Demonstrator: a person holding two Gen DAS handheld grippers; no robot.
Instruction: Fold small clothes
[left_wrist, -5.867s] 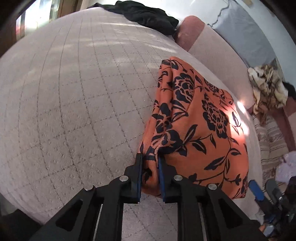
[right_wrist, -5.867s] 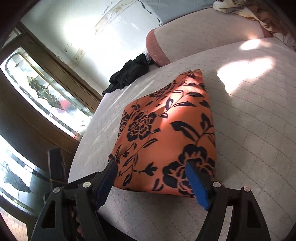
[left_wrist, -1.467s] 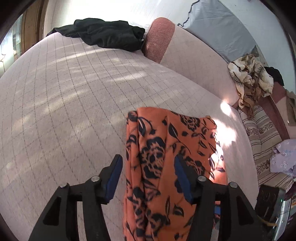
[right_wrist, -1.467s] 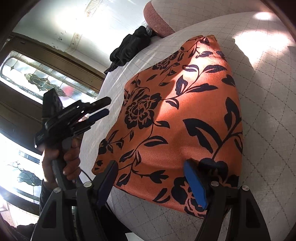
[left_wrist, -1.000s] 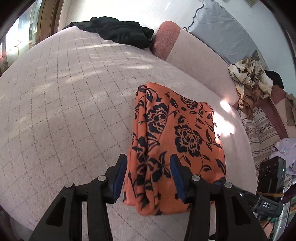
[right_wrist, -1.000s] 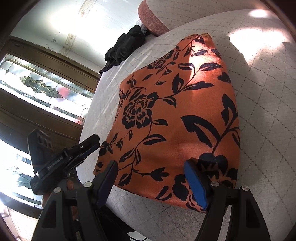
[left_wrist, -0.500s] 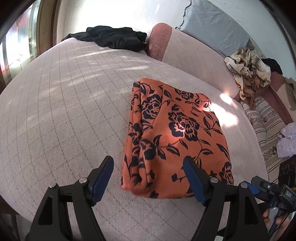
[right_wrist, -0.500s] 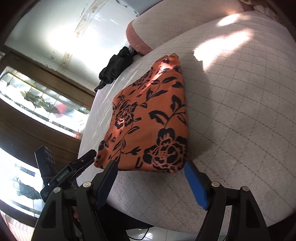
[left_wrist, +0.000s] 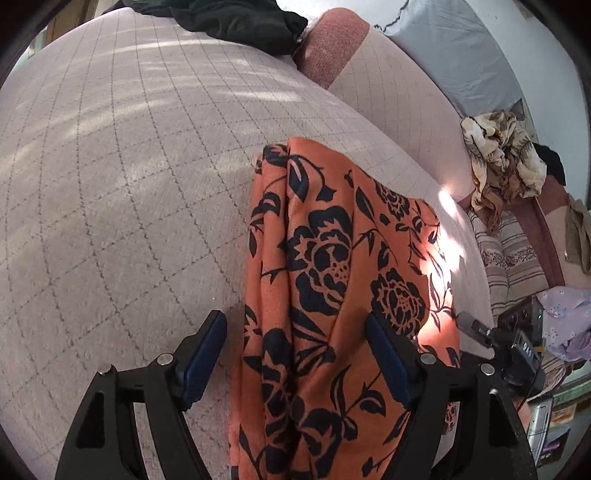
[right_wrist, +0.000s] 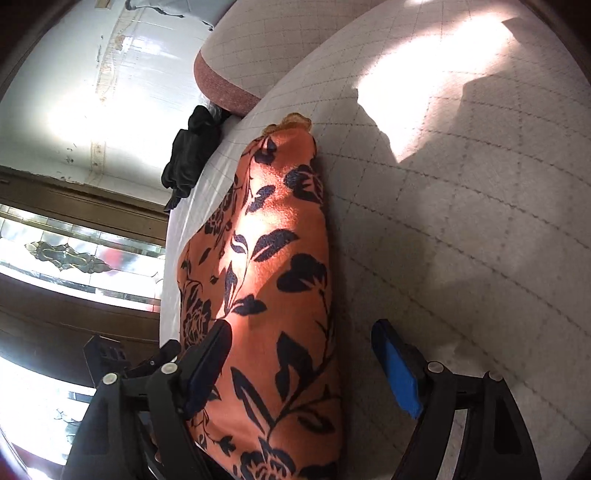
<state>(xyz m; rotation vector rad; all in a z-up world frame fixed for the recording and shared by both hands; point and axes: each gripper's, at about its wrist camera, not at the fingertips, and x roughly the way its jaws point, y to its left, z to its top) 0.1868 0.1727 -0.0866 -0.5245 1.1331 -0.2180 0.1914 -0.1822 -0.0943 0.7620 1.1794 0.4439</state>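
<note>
Left gripper (left_wrist: 295, 354) jaws wide, just opened, straddling folded orange floral cloth (left_wrist: 343, 295) unpressed, cloth lying near front edge of quilted bed (left_wrist: 110, 184), right gripper (right_wrist: 301, 363) jaws wide, widening, astride cloth's right edge.

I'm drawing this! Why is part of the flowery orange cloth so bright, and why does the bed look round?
Left wrist view: sunlight hits the orange cloth at its right edge; the fisheye lens bulges the bed. Right wrist view: a sun patch lies on the bed beside dark shadows.
</note>
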